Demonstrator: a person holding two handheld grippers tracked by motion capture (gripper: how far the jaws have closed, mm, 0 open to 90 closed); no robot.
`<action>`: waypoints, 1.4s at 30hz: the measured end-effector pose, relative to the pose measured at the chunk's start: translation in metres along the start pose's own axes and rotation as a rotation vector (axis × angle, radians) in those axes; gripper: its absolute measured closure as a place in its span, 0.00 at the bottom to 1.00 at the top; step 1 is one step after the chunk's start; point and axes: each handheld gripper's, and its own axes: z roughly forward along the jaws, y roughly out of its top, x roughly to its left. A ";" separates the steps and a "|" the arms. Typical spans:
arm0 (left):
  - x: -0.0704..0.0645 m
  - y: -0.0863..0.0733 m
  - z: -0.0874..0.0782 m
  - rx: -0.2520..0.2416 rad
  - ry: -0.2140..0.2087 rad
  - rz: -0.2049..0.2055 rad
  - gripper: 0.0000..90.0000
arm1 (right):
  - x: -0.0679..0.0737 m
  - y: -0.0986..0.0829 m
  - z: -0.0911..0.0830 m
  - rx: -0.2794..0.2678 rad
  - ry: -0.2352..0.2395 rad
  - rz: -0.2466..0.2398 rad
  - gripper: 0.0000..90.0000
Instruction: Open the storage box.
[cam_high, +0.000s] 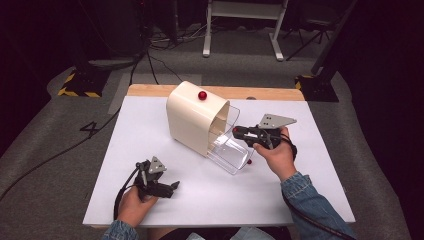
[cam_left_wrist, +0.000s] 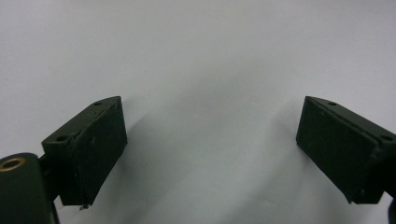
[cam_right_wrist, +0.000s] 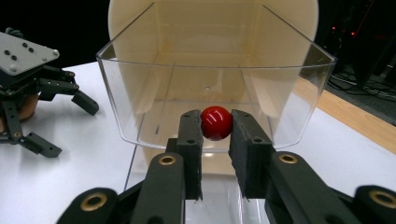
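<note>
- White tabletop (cam_high: 150, 135) carries a cream housing (cam_high: 192, 117) with its clear drawer (cam_right_wrist: 299, 93) part-way out.
- Your right gripper (cam_right_wrist: 215, 135) pinches the drawer's red knob (cam_right_wrist: 216, 122); pull straight, keep the squeeze.
- Your left gripper (cam_left_wrist: 210, 140) rests wide apart, holding nothing; brace the housing if it slides.

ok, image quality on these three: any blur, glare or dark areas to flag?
High view: white table evenly lit, room behind nearly black, overall soft. Left gripper view: the open left gripper casts soft shadows on the table, no glare. Right gripper view: red knob shows a small highlight, clear drawer has bright edge reflections, and the right gripper is slightly blurred near the lens.
</note>
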 end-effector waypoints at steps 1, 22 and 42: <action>0.000 0.000 0.000 0.001 0.001 0.003 0.10 | 0.000 -0.002 -0.006 0.003 -0.002 0.002 0.83; 0.000 0.000 0.000 0.000 0.001 0.002 0.10 | 0.002 -0.021 -0.041 0.024 -0.018 0.012 0.83; 0.000 0.000 0.000 0.000 0.001 0.002 0.10 | -0.005 -0.044 -0.061 0.034 -0.064 0.072 0.66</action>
